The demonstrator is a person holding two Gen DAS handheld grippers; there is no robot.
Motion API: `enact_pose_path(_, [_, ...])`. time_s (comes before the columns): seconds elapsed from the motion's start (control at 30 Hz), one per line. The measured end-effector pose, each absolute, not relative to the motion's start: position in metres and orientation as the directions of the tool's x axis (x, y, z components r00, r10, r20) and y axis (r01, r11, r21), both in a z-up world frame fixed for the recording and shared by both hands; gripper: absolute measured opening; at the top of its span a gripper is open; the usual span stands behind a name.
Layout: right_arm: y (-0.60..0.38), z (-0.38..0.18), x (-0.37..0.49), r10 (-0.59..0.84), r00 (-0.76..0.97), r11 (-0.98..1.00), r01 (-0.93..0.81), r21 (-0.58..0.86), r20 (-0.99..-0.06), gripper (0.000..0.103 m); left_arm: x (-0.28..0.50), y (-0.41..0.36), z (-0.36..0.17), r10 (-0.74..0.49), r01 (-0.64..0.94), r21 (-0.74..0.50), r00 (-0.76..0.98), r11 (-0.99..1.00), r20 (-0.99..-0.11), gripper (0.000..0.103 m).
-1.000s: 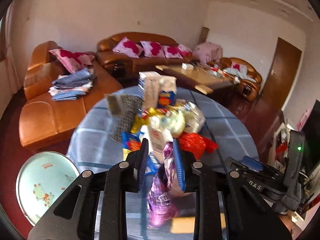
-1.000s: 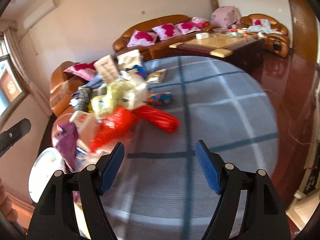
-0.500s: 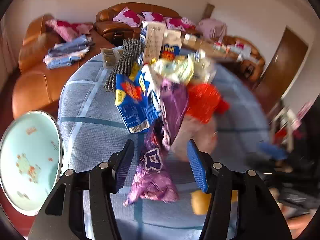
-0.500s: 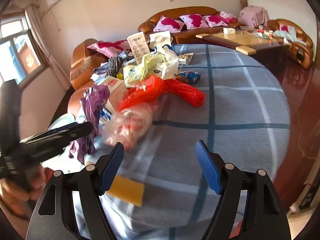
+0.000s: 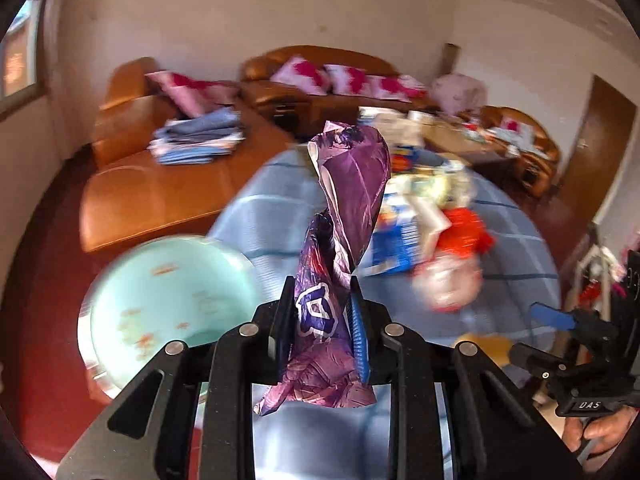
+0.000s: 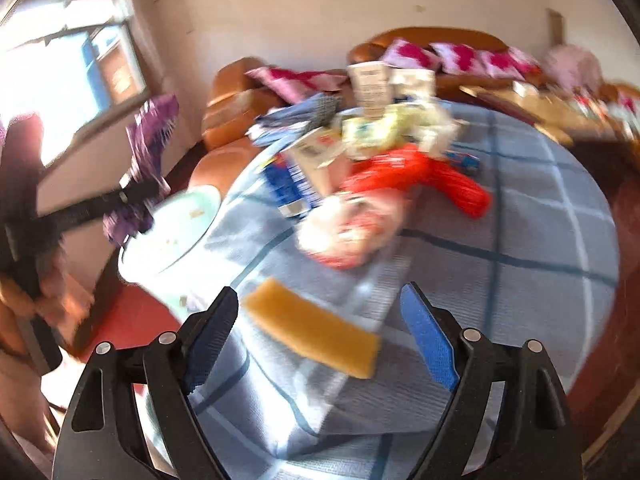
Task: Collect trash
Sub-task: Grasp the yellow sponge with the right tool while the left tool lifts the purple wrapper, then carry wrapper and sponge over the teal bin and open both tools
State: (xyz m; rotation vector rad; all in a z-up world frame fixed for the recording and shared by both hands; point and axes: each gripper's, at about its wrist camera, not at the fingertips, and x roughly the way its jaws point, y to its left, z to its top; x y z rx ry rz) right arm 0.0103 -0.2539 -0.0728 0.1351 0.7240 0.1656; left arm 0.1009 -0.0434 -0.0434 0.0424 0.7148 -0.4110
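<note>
My left gripper is shut on a crumpled purple wrapper and holds it in the air, off the table's left edge; it also shows in the right wrist view. A pale green round bin lid sits below left of it. My right gripper is open and empty, low over the front of the blue checked tablecloth, just behind a yellow sponge. A pile of trash lies on the table: a red net bag, a clear bag, a blue packet, boxes.
An orange leather sofa with folded clothes stands left of the table. A second sofa with pink cushions is along the back wall. A coffee table with clutter stands at the right, and a brown door beyond it.
My left gripper closed on the purple wrapper and lifted it off the pile, moving left toward the green lid. My right gripper swung left and lower, toward the yellow sponge, staying open.
</note>
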Motion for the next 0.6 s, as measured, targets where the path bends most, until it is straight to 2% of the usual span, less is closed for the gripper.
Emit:
enact_pose_path(0.1, [-0.235,-0.088,0.02,0.173,0.705,0.985,-0.138,0.106,-0.688,0.08,0.099,-0.003,-0.049,-0.275,0.29,-0.09,0.7,0.953,-0.659,0.025])
enact_pose_path(0.2, [-0.231,-0.1,0.029,0.156,0.668,0.987,-0.131,0.092,-0.727,0.057,0.095,0.038,-0.057,-0.194,0.192,-0.079,0.712,0.978,-0.675,0.025])
enact_pose_path(0.4, [-0.234,-0.096,0.032,0.195,0.66,0.981,-0.132,0.144,-0.725,0.035,0.097,0.091,-0.069,-0.109,0.075,-0.08,0.712,0.994,-0.694,0.025])
enact_pose_path(0.6, [-0.22,-0.062,0.048,0.263,0.711,0.963,-0.158,0.216,-0.652,0.032,0.106,0.104,-0.084,-0.097,0.044,-0.094,0.696,0.995,-0.712,0.025])
